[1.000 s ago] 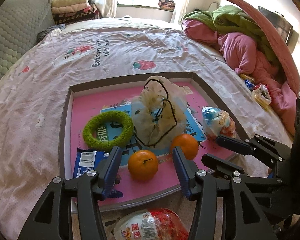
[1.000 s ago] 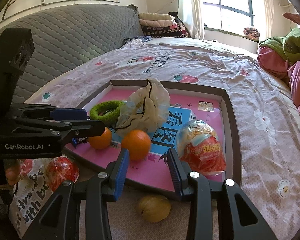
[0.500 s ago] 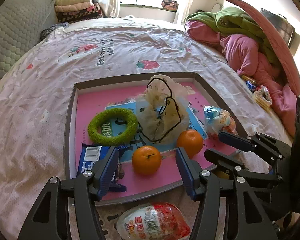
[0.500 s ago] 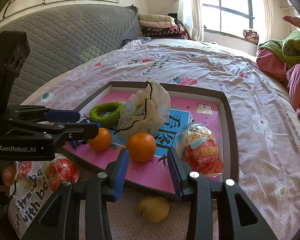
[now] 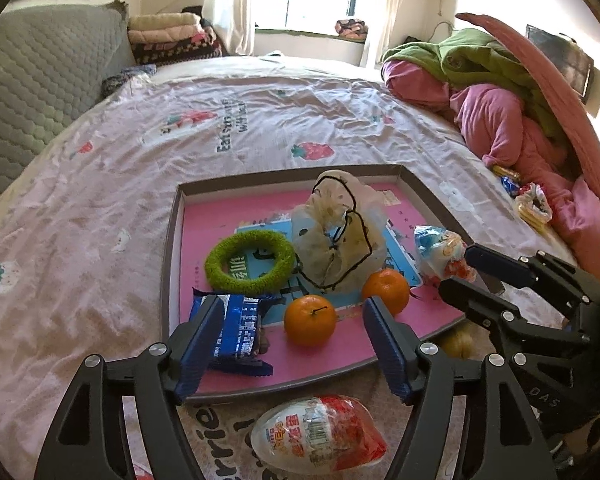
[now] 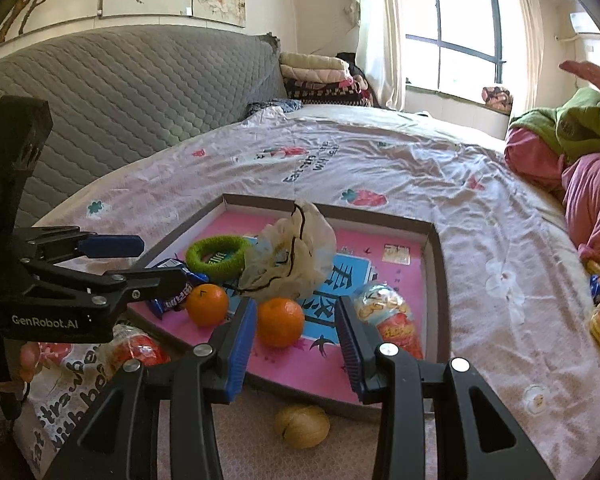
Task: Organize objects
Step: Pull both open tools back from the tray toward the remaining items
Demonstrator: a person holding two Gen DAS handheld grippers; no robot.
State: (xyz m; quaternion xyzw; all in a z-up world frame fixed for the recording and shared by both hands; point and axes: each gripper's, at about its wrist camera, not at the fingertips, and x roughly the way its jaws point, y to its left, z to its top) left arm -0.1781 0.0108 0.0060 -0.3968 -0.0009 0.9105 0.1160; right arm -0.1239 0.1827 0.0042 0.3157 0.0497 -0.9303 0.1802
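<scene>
A shallow tray with a pink floor (image 5: 172,248) (image 6: 440,264) lies on the bed. In it are a green ring (image 5: 248,260), a crumpled plastic bag with a black cord (image 5: 336,240), two oranges (image 5: 310,320) (image 5: 386,290), a blue snack packet (image 5: 238,328) and an egg-shaped snack pack (image 6: 388,316). My left gripper (image 5: 291,302) hovers over the tray's near edge. Its jaws are opening and nothing is between the pads. My right gripper (image 6: 295,304) hangs open and empty above the near rim, in line with an orange (image 6: 280,322).
Outside the tray, on the sheet in front of it, lie a red and white egg-shaped pack (image 5: 316,434) and a small tan ball (image 6: 302,426). Pink and green bedding (image 5: 500,120) is heaped at the right, with small snacks (image 5: 532,204) beside it. A grey quilted headboard (image 6: 120,92) stands at the left.
The left jaws have spread wider and that gripper has drawn back and up, so more of the blue packet shows. The right gripper has risen a little, with its jaw gap unchanged.
</scene>
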